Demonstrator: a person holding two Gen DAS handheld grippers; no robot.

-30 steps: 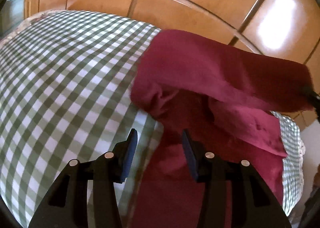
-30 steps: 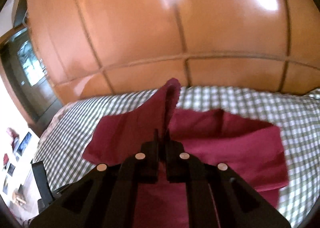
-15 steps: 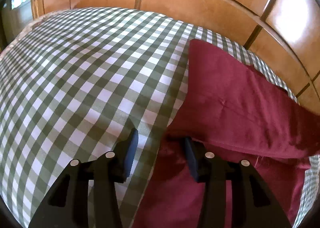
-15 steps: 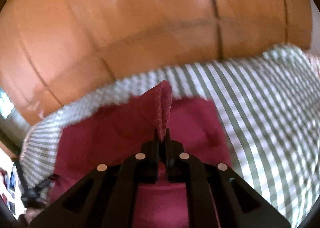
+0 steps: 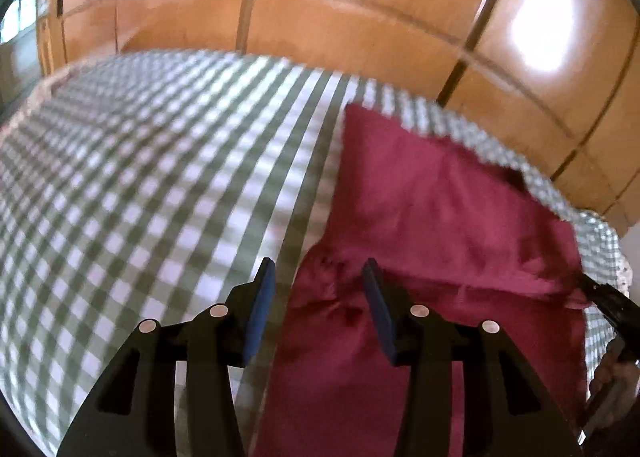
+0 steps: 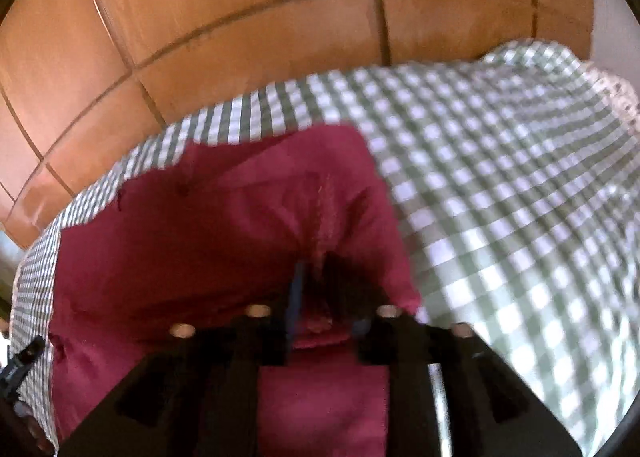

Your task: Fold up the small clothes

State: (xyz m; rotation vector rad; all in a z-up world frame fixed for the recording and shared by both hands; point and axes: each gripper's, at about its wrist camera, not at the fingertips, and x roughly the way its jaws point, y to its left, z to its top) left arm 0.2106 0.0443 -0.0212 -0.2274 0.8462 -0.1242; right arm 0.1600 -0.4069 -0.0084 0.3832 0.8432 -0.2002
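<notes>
While no writing shows, maroon garment [image 5: 440, 209] lies on checked cloth [image 5: 140, 177].

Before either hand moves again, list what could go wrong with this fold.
1. The right gripper has just been opening, yet the red cloth sits bunched between its fingers; pulling away may drag the folded flap back.
2. The left gripper stands open over the cloth's puckered edge, so closing there could pinch in a crease.
3. The cloth lies close to the far edge of the checked tablecloth; a tug might slide it off.
</notes>
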